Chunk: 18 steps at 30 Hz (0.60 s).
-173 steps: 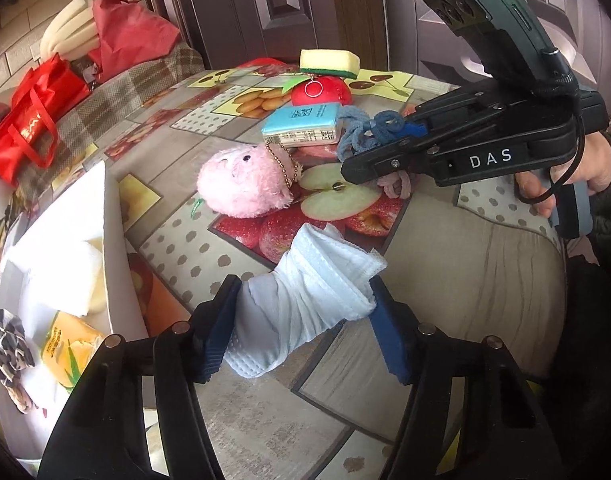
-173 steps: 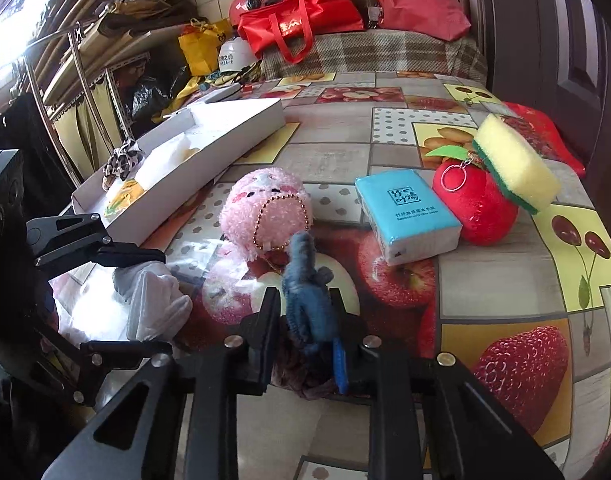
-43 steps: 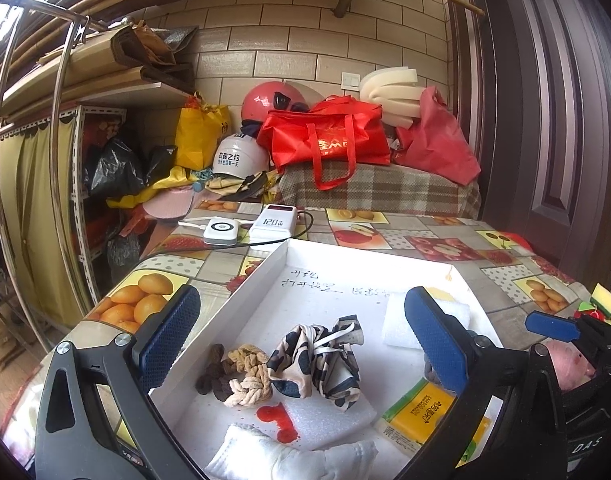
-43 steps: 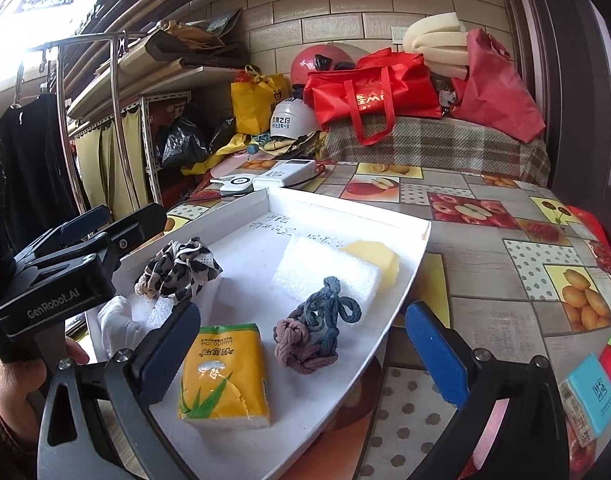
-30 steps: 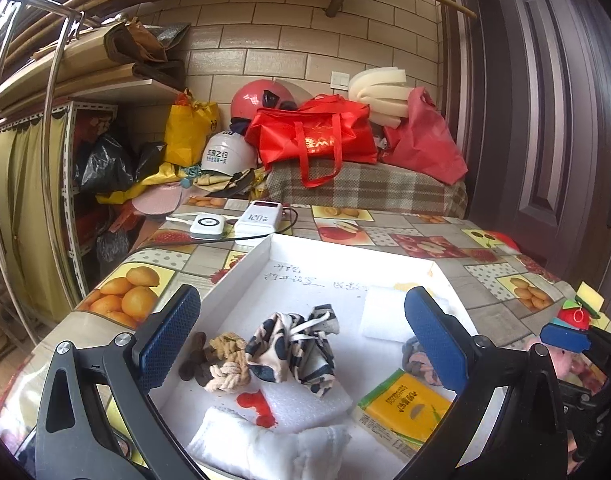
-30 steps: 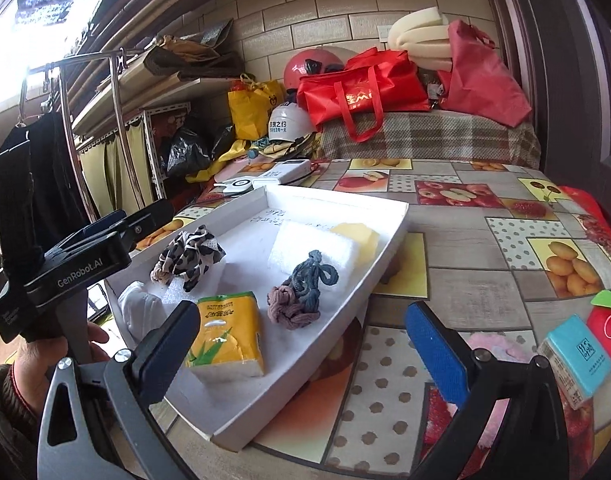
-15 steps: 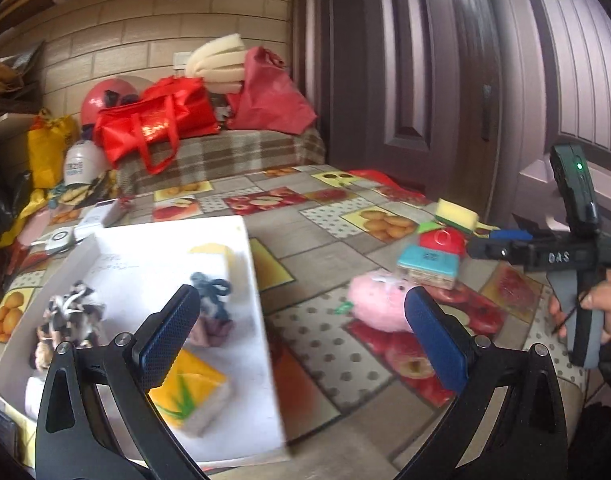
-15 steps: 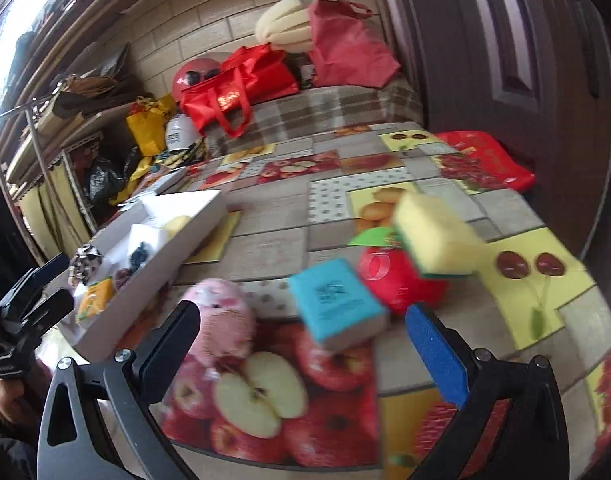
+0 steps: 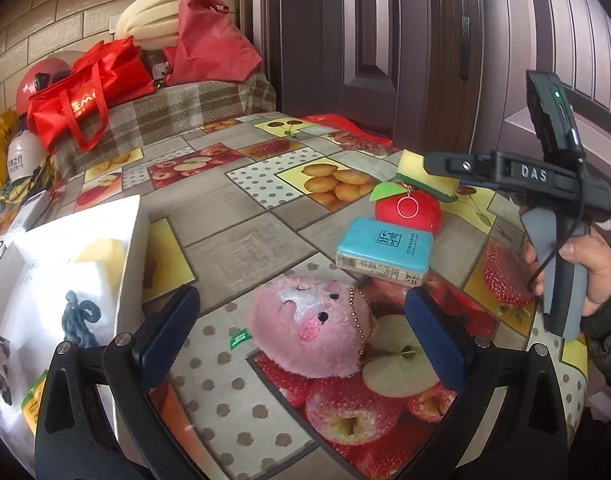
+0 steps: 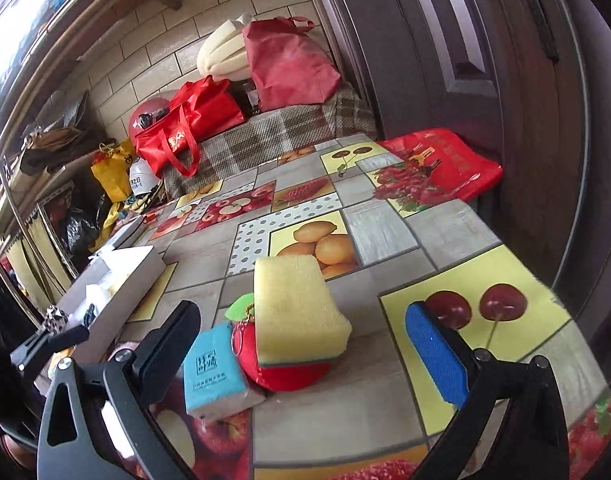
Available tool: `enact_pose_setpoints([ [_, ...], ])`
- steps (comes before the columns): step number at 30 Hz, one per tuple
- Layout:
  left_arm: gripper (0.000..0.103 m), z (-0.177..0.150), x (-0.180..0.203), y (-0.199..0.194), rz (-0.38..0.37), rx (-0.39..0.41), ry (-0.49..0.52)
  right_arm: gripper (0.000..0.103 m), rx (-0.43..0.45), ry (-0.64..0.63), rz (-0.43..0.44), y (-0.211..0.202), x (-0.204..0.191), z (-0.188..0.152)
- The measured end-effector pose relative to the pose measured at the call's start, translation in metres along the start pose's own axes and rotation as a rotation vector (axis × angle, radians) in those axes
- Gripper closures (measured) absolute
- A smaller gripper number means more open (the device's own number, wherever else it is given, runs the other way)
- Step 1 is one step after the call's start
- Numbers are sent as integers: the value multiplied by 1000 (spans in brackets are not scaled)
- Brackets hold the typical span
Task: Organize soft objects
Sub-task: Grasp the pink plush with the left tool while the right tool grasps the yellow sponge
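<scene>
We hold the left hand-held gripper (image 9: 301, 332) wide apart and empty, low in the frame, straddling the pink plush (image 9: 311, 330) on the bench (image 9: 241, 240), likely lined up for the next grab. The right hand-held gripper (image 10: 301, 346) is likewise spread, framing the yellow sponge (image 10: 295, 312) resting on the red apple toy (image 10: 283, 364), beside the blue tissue pack (image 10: 211, 372). The white tray (image 9: 129, 264) at left is cut off and overexposed; its contents are hard to read.

Left gripper (image 9: 301, 338) fingers spread wide, right gripper (image 10: 305, 344) fingers spread wide, both empty.
</scene>
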<state>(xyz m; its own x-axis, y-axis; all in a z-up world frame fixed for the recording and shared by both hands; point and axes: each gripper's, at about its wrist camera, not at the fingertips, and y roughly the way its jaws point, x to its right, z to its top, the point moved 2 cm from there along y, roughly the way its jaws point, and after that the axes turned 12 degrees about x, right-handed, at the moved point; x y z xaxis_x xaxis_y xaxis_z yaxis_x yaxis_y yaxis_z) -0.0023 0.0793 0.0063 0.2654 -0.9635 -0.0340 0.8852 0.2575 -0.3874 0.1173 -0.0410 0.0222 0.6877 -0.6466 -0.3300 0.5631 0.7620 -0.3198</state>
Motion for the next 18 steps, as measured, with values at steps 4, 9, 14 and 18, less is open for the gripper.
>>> enact_pose_setpoints([
  [4, 0, -1, 4, 16, -6, -61, 13, 5, -10, 14, 11, 13, -2, 1],
  [9, 41, -7, -7, 28, -9, -130, -45, 62, -36, 29, 34, 13, -3, -6],
  [14, 42, -1, -3, 9, -27, -33, -35, 62, 93, 23, 25, -14, -4, 1],
  [18, 42, 5, 4, -10, 0, 71, 15, 62, 176, 27, 33, -38, -16, -3],
])
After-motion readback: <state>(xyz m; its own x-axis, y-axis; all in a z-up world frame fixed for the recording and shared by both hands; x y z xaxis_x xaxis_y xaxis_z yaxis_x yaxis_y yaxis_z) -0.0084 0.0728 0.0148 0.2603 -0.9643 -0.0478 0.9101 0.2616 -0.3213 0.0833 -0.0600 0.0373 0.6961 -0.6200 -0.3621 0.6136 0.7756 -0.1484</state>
